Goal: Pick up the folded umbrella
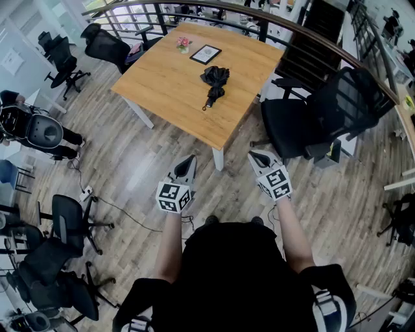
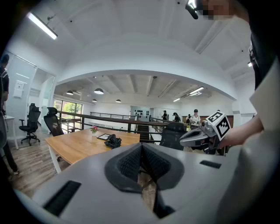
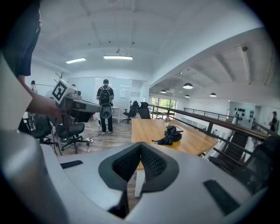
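A black folded umbrella (image 1: 214,81) lies on the wooden table (image 1: 168,91), right of the table's middle, its handle end toward the near edge. It also shows far off in the left gripper view as the umbrella (image 2: 113,141) and in the right gripper view as the umbrella (image 3: 170,135). My left gripper (image 1: 189,162) and right gripper (image 1: 259,157) are held side by side over the floor, well short of the table. Both are shut with nothing between their pads.
A framed picture (image 1: 205,54) and a small pink flower pot (image 1: 184,43) stand at the table's far side. A black office chair (image 1: 324,113) stands right of the table, another chair (image 1: 107,45) at its far left. Several chairs crowd the left floor. A railing (image 1: 272,19) curves behind.
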`<state>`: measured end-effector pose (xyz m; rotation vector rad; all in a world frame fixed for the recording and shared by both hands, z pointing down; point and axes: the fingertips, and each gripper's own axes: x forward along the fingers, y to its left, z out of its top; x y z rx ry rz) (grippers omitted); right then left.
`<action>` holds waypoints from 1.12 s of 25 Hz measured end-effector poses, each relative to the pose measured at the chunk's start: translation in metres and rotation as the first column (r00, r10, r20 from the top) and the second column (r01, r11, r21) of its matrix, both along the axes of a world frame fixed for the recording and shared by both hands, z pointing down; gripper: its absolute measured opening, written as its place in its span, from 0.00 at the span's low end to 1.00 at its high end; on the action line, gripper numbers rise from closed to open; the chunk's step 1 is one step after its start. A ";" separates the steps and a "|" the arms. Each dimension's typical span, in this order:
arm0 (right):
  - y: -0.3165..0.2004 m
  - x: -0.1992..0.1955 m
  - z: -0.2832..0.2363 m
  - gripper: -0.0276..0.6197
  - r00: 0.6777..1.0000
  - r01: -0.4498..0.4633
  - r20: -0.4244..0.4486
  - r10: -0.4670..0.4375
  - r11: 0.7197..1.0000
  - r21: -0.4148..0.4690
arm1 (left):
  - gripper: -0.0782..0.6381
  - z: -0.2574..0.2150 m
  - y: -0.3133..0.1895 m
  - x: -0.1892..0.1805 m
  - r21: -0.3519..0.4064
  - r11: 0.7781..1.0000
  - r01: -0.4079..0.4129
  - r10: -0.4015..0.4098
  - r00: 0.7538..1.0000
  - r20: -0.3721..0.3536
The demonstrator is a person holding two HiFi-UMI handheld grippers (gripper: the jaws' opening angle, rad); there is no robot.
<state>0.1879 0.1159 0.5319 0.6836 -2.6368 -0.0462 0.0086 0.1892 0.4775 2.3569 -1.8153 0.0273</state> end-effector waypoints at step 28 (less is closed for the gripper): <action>0.049 -0.083 0.002 0.06 0.998 -0.067 -0.017 0.068 0.997 0.044 | 0.14 0.026 0.021 -0.081 -0.029 0.990 -0.140 0.139 0.990 -0.026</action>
